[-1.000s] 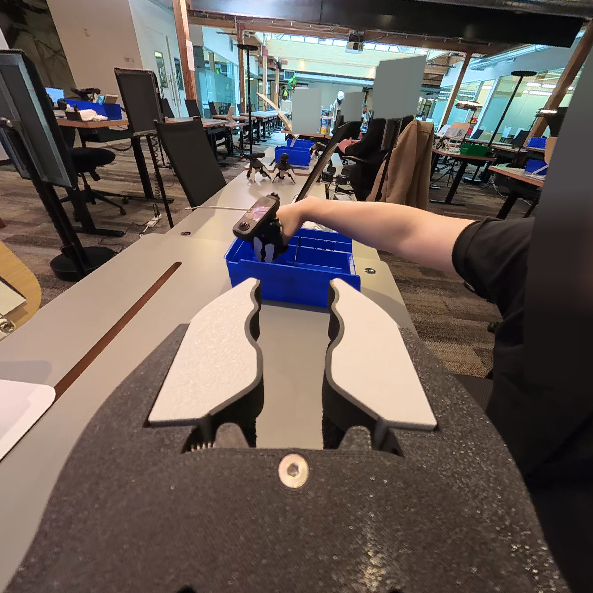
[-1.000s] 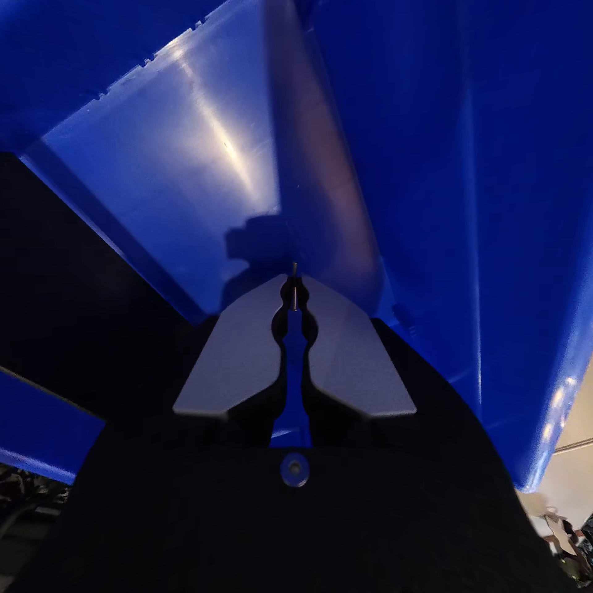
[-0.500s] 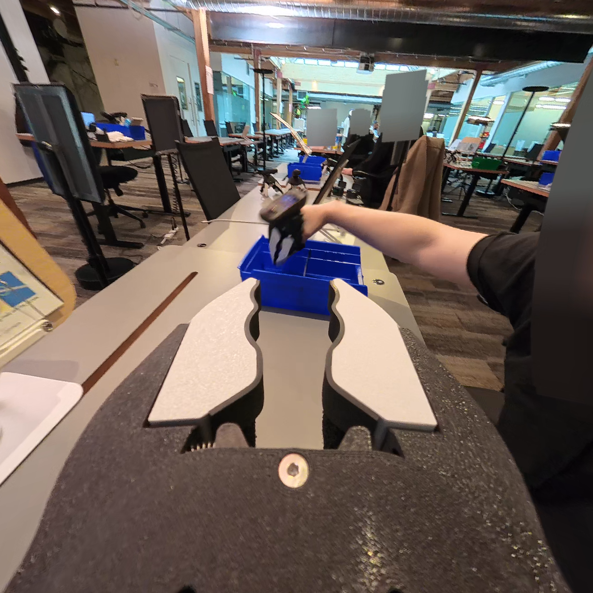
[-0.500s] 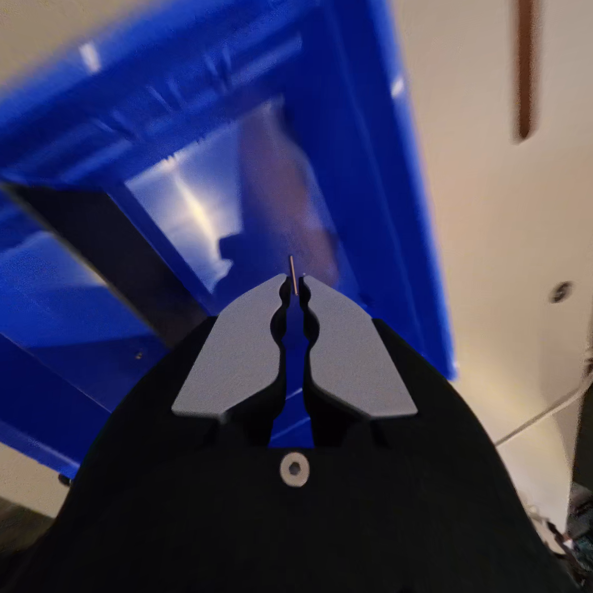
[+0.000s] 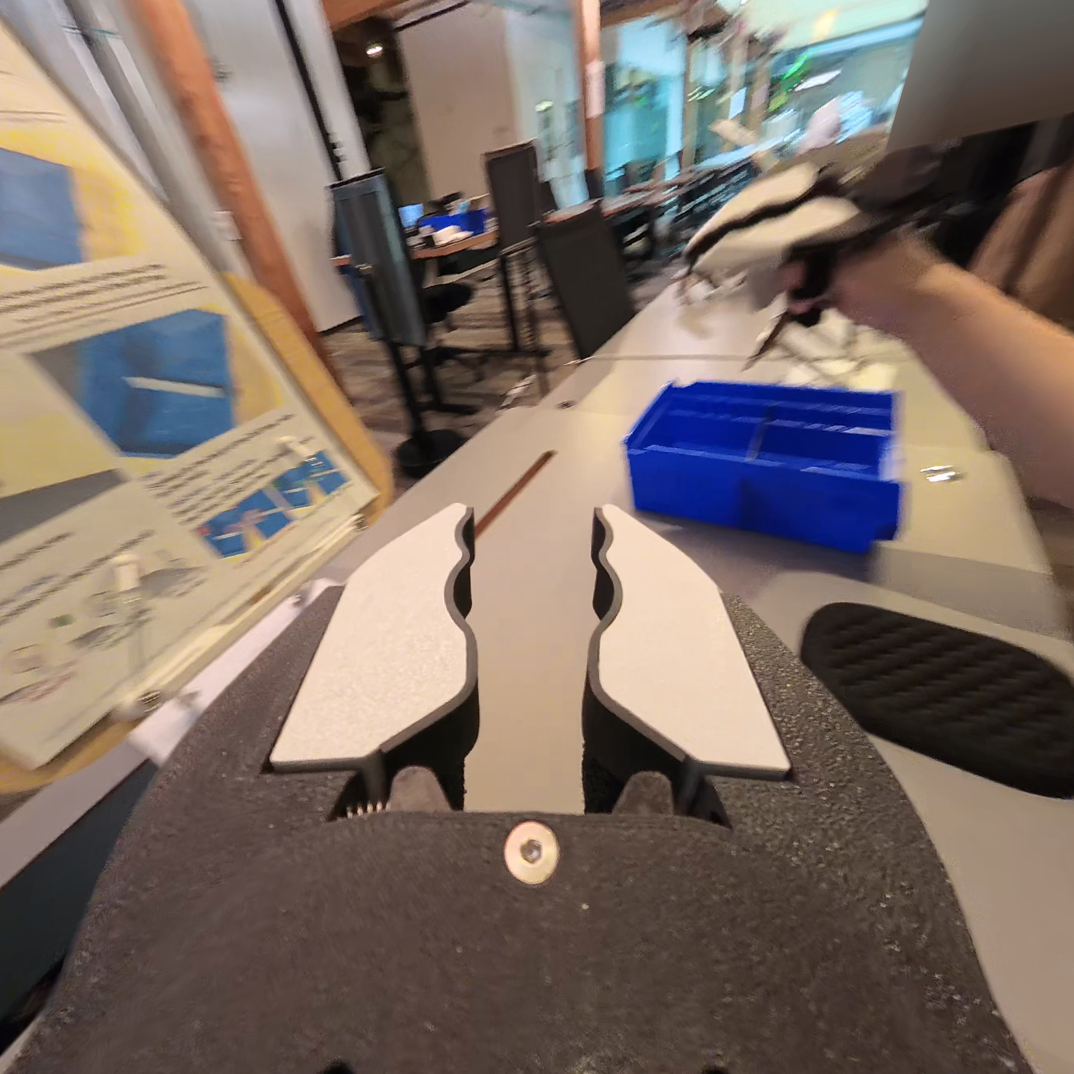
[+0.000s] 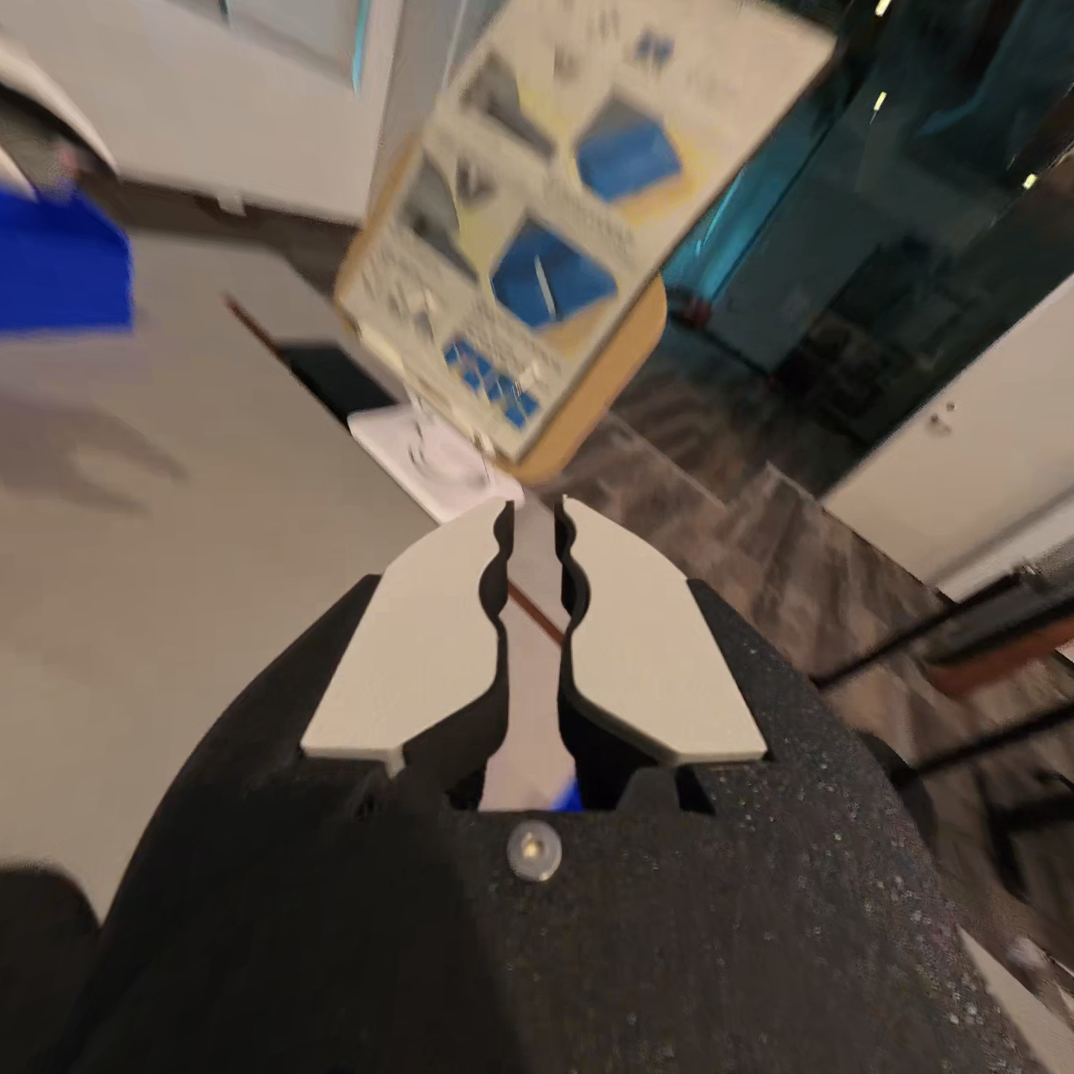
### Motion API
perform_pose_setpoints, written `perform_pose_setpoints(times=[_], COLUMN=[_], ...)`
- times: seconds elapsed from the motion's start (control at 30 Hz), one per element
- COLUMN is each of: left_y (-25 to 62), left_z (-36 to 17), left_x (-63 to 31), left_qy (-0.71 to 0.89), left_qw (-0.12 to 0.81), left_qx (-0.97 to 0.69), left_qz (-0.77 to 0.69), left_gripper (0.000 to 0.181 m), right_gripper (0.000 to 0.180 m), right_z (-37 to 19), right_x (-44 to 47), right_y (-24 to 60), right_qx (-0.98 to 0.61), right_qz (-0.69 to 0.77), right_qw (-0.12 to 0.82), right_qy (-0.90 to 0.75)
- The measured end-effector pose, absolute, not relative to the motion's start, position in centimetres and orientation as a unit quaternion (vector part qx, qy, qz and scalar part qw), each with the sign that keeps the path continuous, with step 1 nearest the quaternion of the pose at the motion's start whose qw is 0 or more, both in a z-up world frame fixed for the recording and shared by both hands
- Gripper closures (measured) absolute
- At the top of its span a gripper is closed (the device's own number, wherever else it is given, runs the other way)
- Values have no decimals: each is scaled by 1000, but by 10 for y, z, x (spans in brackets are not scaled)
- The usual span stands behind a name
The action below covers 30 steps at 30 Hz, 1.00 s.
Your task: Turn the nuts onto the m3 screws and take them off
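My left gripper point(image 5: 532, 514) is open and empty, low over the grey table point(image 5: 540, 581). The blue divided bin point(image 5: 767, 459) stands ahead to the right. Above and behind it a hand holds my right gripper point(image 5: 773, 232), blurred, in the air. In the right wrist view my right gripper point(image 6: 535, 503) has its jaws a narrow gap apart with nothing between them. It points over the table edge toward a leaning instruction board point(image 6: 511, 232). A corner of the bin point(image 6: 58, 261) shows at the left. No screw or nut is visible.
The instruction board point(image 5: 145, 407) leans at the left of the table on a white base point(image 6: 441, 459). A black ribbed oval pad point(image 5: 941, 691) lies at the right. A brown slot point(image 5: 514, 494) runs along the table. Office desks and chairs stand beyond. There is about 25 cm between the tips of the two grippers.
My right gripper has risen out of the blue bin and swung toward the board. Its jaws have parted and the thin screw it held no longer shows. My left gripper has turned left.
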<state>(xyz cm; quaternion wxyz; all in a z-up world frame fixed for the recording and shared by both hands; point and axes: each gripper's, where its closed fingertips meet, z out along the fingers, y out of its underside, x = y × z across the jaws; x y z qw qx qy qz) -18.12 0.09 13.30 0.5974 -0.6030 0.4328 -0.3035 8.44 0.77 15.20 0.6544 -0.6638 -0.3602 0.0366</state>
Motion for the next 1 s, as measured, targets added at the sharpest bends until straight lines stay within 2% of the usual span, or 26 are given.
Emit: perform_pose_setpoints(times=[0.07, 0.13, 0.27, 0.47, 0.57, 0.7, 0.8, 0.9, 1.0], left_y=[5, 10, 17, 24, 29, 42, 53, 72, 84], left_z=[131, 132, 137, 156, 153, 111, 58, 6, -37], left_x=[-183, -183, -191, -248, -305, -422, -501, -566, -601], left_qy=[424, 400, 363, 326, 294, 205, 120, 36, -11], left_qw=[600, 597, 603, 619, 589, 480, 370, 307, 254], left_qx=[-612, -622, -633, -670, -731, -849, -918, -949, -966], left_qz=[-293, -309, -322, -249, -182, -81, -76, -67, -54], left_gripper=[143, 153, 153, 151, 149, 152, 156, 169, 168], right_gripper=[166, 171, 180, 180, 180, 178, 178, 177, 177], right_z=[175, 196, 216, 192, 175, 149, 139, 133, 131], right_x=[48, 16, -37, -83, -91, -92, -91, -90, -89], right_y=[3, -1, 1, 14, 20, 29, 37, 41, 40], right_qx=[-620, -578, -524, -528, -539, -569, -586, -594, -591], right_qz=[85, 131, 198, 254, 237, 204, 199, 182, 194], right_qw=[704, 740, 763, 733, 714, 679, 661, 653, 652], right_qy=[-336, -318, -323, -345, -378, -416, -424, -433, -433])
